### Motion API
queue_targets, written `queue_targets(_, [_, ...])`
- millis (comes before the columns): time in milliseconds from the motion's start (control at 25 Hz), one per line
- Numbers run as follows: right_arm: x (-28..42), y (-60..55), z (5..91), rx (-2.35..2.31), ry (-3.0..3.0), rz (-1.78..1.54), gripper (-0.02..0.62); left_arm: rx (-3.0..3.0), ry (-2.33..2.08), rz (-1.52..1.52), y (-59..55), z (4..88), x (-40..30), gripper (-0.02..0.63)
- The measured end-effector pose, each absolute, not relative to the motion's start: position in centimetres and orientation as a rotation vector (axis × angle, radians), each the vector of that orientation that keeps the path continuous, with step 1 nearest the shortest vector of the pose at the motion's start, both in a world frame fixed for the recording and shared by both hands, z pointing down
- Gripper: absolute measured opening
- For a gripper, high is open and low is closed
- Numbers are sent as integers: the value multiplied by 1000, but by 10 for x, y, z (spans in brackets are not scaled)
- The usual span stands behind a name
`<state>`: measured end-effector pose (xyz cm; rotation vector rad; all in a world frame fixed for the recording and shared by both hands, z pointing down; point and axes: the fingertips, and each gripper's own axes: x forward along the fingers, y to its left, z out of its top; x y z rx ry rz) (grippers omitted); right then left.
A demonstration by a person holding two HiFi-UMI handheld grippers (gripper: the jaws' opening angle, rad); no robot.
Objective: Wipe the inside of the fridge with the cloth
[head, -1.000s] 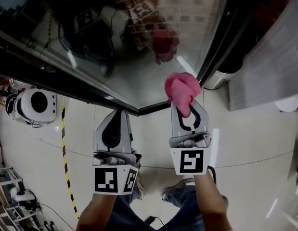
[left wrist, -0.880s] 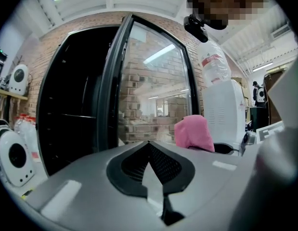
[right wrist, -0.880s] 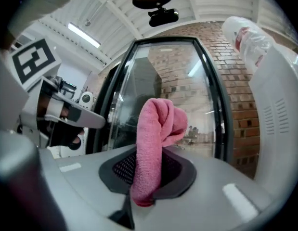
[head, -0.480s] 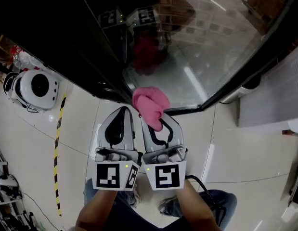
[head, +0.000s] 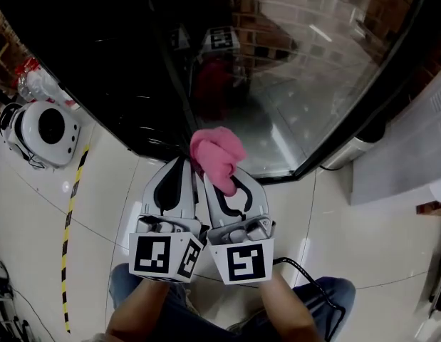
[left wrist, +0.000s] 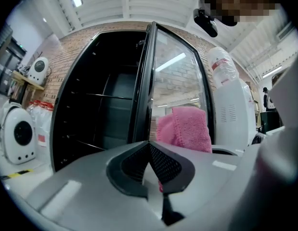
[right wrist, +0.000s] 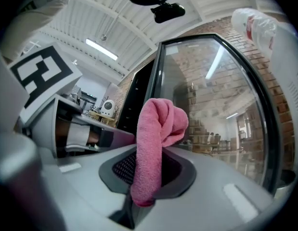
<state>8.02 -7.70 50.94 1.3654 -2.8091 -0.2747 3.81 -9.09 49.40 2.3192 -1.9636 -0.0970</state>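
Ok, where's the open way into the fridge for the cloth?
The dark fridge opening, left of the glass door, looks bare between shelves. Crowded: the door's edge just ahead of the cloth, and the left gripper close beside the right gripper.

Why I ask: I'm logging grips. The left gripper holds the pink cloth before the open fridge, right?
No: the right gripper holds the pink cloth before the open fridge, as the right gripper view shows; the left gripper is shut on nothing.

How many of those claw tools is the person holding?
2. The left gripper, on the left of the head view, is shut on nothing. The right gripper, close beside it, clamps the pink cloth. Both point toward the fridge. None seems hidden.
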Motion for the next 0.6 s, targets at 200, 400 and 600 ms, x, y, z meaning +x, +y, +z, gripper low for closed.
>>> queue_targets(200, [127, -96, 517, 1525, -2766, -344, 61, 2328, -1905, -119, -96, 505, 62, 15])
queue_targets(400, [186, -118, 523, 1678, -2687, -333, 61, 2310, -1905, -117, -98, 512, 71, 15])
queue_targets(600, [236, -129, 534, 1720, -2620, -284, 61, 2323, -1891, -160, -105, 511, 83, 15])
